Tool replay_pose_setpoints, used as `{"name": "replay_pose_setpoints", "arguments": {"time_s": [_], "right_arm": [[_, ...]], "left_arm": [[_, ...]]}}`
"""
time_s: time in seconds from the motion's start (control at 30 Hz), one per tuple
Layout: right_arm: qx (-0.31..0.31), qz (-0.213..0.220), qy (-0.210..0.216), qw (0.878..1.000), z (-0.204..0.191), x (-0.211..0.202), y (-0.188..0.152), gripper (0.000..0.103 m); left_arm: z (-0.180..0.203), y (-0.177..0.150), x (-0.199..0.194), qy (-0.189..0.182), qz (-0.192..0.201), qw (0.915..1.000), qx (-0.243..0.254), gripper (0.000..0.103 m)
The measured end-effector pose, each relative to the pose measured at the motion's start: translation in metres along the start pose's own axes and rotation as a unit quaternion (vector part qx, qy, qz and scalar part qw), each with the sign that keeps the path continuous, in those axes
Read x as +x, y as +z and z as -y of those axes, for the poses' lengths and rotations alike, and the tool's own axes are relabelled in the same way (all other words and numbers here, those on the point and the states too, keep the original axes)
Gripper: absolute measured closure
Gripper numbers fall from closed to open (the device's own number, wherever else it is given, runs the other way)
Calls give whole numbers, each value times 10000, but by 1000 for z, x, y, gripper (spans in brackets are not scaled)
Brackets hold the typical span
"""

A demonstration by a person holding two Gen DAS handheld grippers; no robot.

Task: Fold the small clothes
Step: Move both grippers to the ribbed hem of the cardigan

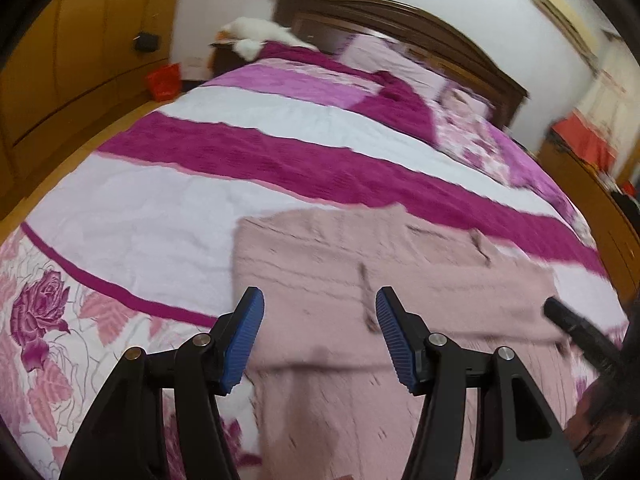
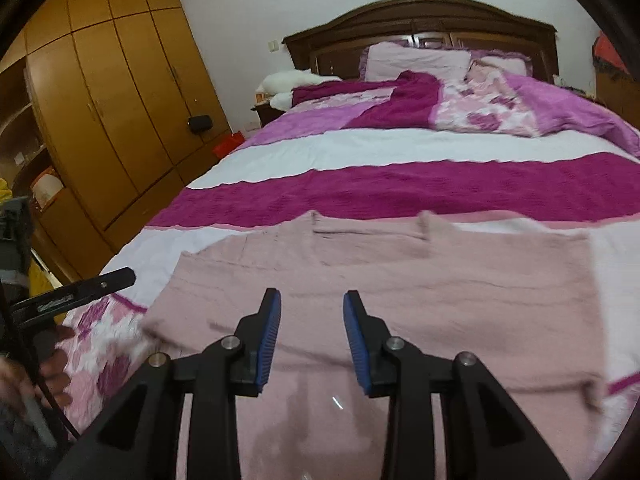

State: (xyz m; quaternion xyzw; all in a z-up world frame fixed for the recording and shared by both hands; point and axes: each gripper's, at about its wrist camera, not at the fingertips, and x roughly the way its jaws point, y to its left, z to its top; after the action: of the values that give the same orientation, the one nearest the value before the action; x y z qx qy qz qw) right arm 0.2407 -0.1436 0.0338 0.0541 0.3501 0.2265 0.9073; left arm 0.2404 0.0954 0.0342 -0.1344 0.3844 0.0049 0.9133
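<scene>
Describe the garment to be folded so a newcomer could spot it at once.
Start at the big bed with the dark wooden headboard; its cover runs in magenta and white stripes. At the near end, just under both open claws, lies the pink knit garment, spread flat. It is the only plain dusty-pink piece: the bedding around it is striped or rose-printed.

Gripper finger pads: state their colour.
Blue, ribbed pads on black fingers, clearest in the right wrist view, above the pink garment.
</scene>
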Motion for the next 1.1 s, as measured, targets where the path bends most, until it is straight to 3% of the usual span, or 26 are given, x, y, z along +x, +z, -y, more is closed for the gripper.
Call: {"name": "replay_pose_setpoints", "arguments": {"time_s": [0.17, 0.4, 0.6, 0.8, 0.97, 1.1], "right_arm": [[-33, 254, -1, 9997, 33, -82, -26, 46], [353, 243, 41, 9991, 95, -162, -92, 18], [1387, 11, 82, 9903, 160, -186, -145, 18], [1890, -35, 189, 9818, 190, -193, -170, 18], [2311, -235, 592, 9709, 192, -182, -186, 18], [2523, -339, 806, 9637, 181, -174, -205, 18]], "left_arm": [[-1, -43, -36, -299, 6, 9995, 25, 60], [-51, -101, -63, -196, -327, 9988, -302, 59], [-76, -138, -56, -425, -757, 9943, -615, 57], [-57, -164, -50, -607, -981, 9926, -376, 57], [-52, -181, -57, -1252, -1089, 9845, -562, 57], [-62, -200, -68, -1782, -1177, 9719, -993, 57]]}}
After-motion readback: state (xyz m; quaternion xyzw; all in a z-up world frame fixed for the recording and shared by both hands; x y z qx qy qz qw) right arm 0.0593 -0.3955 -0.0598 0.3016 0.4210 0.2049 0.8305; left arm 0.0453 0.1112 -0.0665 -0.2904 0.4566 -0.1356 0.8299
